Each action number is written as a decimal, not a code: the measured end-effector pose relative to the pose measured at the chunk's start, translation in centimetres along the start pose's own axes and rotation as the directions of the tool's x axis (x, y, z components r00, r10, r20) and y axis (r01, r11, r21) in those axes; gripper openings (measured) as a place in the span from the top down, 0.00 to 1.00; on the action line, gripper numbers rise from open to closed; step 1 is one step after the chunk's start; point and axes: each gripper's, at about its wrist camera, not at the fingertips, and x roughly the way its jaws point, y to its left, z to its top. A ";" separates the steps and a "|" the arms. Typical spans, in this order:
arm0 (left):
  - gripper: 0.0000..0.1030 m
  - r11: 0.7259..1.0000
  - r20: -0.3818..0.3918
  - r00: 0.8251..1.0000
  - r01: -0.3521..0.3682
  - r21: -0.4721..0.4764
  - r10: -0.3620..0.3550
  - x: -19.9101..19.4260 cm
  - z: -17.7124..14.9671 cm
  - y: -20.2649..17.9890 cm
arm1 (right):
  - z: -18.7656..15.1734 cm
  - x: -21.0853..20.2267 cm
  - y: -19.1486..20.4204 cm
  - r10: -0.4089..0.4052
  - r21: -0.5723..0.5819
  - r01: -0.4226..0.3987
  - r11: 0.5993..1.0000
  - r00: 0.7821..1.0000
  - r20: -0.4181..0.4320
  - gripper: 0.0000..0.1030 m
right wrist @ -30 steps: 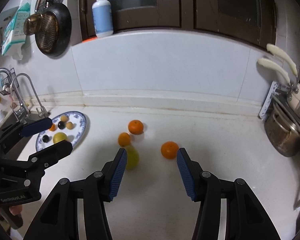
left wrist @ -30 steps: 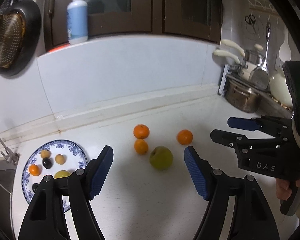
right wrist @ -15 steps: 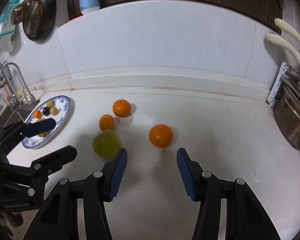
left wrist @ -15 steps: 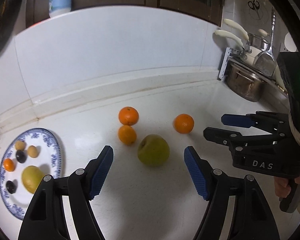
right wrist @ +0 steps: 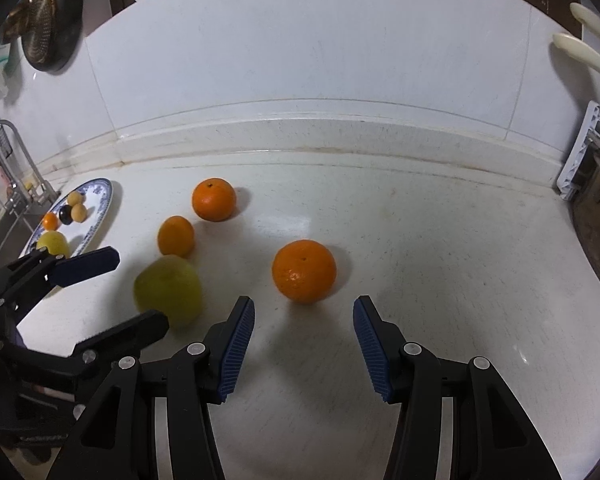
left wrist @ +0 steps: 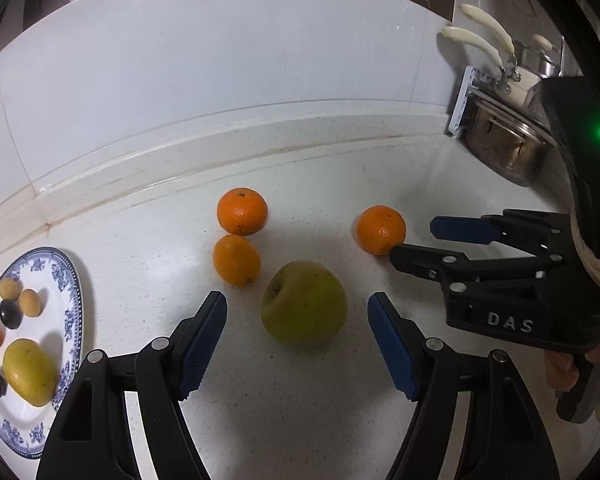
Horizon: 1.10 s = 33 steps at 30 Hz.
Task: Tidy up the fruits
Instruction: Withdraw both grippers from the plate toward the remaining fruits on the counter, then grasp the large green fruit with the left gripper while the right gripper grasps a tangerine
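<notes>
Toward the table's middle: you have brought both hand-held grippers down and in over the last second; the loose fruit fills much more of each wrist view than it did.
Left hand-held gripper [left wrist: 296, 344]: jaws wide and empty, now lined up on the green apple [left wrist: 304, 306], which lies just ahead of the pads and touches neither.
Right hand-held gripper [right wrist: 303, 350]: jaws narrower but also empty, now aimed at the nearest orange [right wrist: 304, 271], which sits just beyond the tips and is not yet between them.
Unchanged: neither opening has shifted while you descended, and no fruit has moved.
Other loose fruit: two more oranges, the far orange [left wrist: 242, 211] and the small orange [left wrist: 236, 259], lie touching or nearly so, nearer the table's back edge.
Plate [left wrist: 70, 280]: at the table's left edge, already carrying a yellow fruit [left wrist: 29, 372] and several small pieces.
Meaning for the task: the approach looks nearly finished; four fruits remain off the plate, and you seem set for a double pick.
Next need: advance a little further until each fruit sits between the pads, then close.
</notes>
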 end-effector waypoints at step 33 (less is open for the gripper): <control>0.53 1.000 -0.007 1.000 -0.019 -0.002 0.019 -0.3 0.5 0.0 | 0.3 3.1 0.1 0.042 0.000 -0.042 0.999 0.999 0.003 0.63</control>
